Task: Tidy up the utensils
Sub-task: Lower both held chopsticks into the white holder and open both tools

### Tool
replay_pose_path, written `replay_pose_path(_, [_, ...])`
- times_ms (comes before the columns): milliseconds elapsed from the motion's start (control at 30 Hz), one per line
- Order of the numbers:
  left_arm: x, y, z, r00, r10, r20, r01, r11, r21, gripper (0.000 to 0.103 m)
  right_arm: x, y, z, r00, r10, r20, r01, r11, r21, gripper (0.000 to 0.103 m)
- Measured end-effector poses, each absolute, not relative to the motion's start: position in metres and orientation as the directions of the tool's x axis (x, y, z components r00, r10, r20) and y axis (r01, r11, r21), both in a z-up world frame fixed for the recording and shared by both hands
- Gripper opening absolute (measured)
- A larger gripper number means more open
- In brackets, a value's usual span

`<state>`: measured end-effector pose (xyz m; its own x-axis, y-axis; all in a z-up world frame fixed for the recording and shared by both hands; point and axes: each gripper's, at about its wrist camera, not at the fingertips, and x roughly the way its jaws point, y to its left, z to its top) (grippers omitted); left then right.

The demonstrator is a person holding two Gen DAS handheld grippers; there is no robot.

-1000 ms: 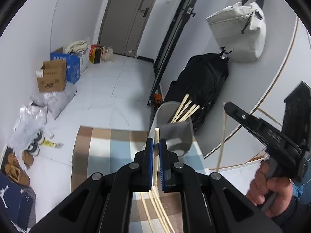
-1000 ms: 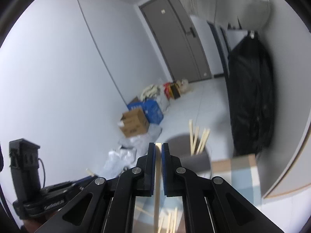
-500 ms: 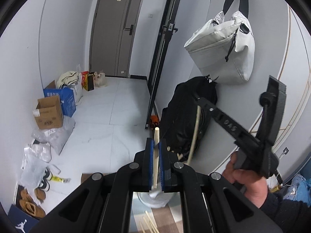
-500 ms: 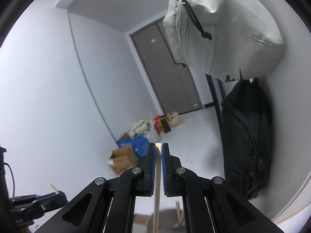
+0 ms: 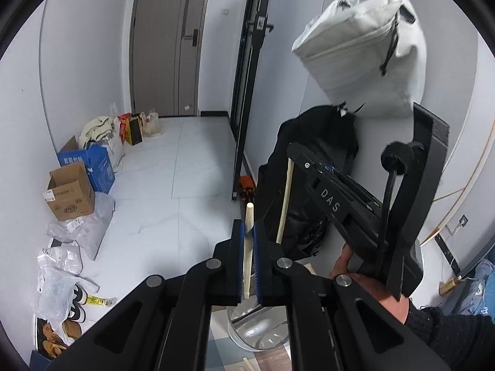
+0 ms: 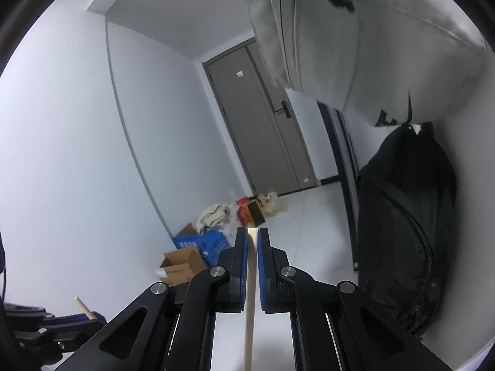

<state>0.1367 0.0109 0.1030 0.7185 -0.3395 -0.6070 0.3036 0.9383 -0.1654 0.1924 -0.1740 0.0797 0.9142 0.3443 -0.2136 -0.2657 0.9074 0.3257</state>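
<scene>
My left gripper (image 5: 247,232) is shut on a pale wooden chopstick (image 5: 248,247) that stands upright between the blue pads. Below it stands the round silver utensil holder (image 5: 256,330), partly hidden by the fingers. My right gripper (image 6: 252,238) is shut on another wooden chopstick (image 6: 250,309). In the left wrist view the right gripper (image 5: 290,154) is close at the right, raised, with its chopstick (image 5: 284,201) hanging down. The left gripper (image 6: 89,315) shows low left in the right wrist view, its chopstick tip (image 6: 82,306) sticking out.
A loose chopstick (image 5: 250,364) lies on the striped mat (image 5: 222,355) by the holder. A black backpack (image 5: 306,185) and a grey bag (image 5: 365,49) hang on the right wall. Cardboard boxes (image 5: 69,194), plastic bags and shoes (image 5: 62,324) line the left wall.
Both grippers have risen and tilted up with their chopsticks held. The mat and holder have dropped toward the bottom of view. The right gripper has come closer to the left one.
</scene>
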Motion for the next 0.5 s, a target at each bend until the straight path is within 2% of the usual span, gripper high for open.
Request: replay_pose_path(500, [0.152, -0.001, 0.076, 0.649, -0.347, -0.677, 0.333, 0.93, -0.157, 0.002, 0.18, -0.169, 0.042, 0.929, 0.322, -0.185, -0.264, 0.923, 0.281, 0.005])
